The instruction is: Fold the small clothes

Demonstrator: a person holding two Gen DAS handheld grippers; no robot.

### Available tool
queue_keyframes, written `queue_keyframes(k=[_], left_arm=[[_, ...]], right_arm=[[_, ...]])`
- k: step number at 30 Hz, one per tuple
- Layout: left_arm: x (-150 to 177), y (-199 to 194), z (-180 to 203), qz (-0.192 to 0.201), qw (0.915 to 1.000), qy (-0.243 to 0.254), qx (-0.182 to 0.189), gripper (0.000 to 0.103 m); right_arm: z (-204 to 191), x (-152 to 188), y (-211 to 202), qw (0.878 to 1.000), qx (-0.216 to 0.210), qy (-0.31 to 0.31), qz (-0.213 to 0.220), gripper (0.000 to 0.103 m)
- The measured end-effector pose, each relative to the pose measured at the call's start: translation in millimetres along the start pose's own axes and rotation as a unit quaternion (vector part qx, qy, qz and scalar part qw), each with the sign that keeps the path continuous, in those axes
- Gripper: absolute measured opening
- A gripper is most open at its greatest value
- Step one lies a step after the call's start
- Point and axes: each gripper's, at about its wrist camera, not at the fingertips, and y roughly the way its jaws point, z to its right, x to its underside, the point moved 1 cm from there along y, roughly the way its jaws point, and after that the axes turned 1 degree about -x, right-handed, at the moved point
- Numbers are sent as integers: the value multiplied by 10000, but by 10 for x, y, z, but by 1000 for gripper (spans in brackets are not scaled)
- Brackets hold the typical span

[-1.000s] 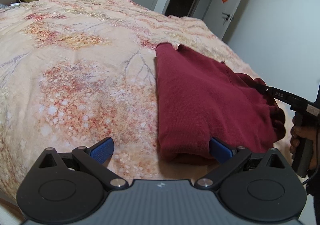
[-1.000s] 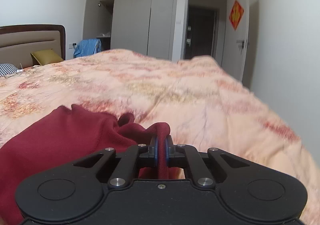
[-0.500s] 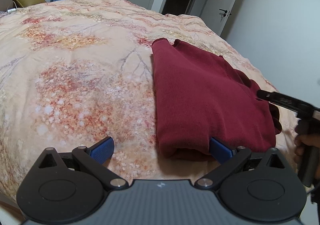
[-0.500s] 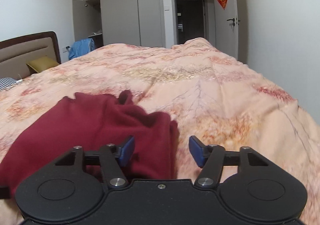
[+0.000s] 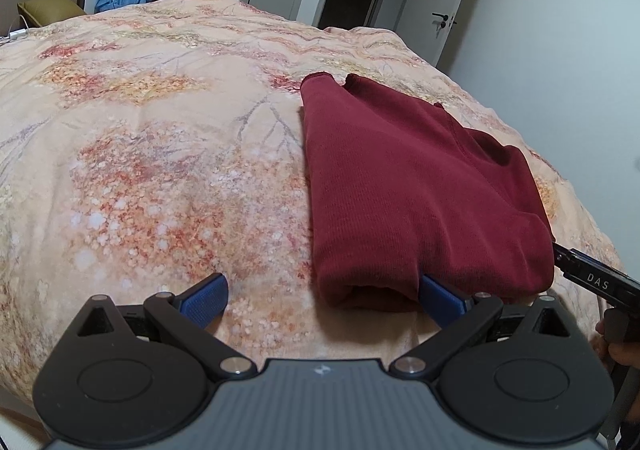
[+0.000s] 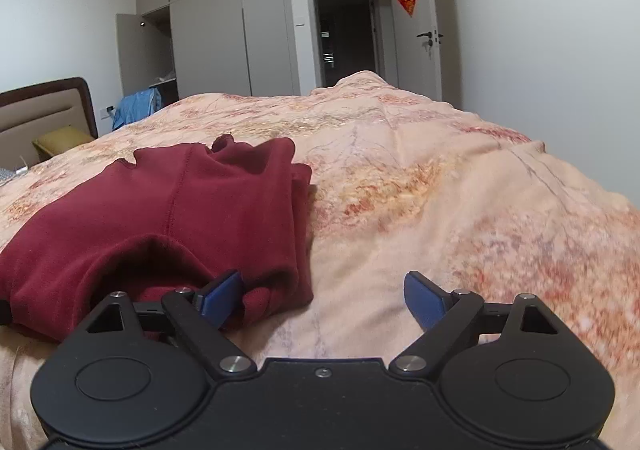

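Folded dark red garment [image 5: 420,185] lying flat on floral bed cover [image 5: 160,169], right of centre in left wrist view; left half of frame in right wrist view. Left tool [image 5: 322,296] spread wide, gripping nothing, right blue pad at garment's near folded edge. Right tool [image 6: 324,296] likewise spread wide, holding nothing, left pad against garment's near corner.

A dark red knit garment [image 5: 416,185] lies folded into a rough rectangle on the floral bedspread, filling the right centre of the left wrist frame; its near edge is a rounded fold, a seam runs lengthwise, and looser layers bunch along its right side
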Motion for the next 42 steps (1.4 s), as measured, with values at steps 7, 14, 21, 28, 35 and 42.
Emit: queue_keyframes(k=[7,14,21,28,35,42], left_arm=[[27,-11,20,-47,9998,164,-40,103],[77,4,109,-112,9981,565,-237,103],[73,-15,76,-107,9987,468,-176,103],[93,7,114,-114,9976,617,-277,103],[93,7,121,-121,9978,601,-262,103],[92,-3,97,-130,9978,604,-228,103]], right_arm=[[-69,119,-53,9995,235,-202,103,95],[-70,164,-190,9977,471,-482,23,102],[54,185,-352,9979,577,-291,42,102],[33,-5,-331,9975,525,-173,443,102],[-77,-442,91,9976,142,-234,629,102],[-75,-624,842,9996,-119,-153,-184,102]])
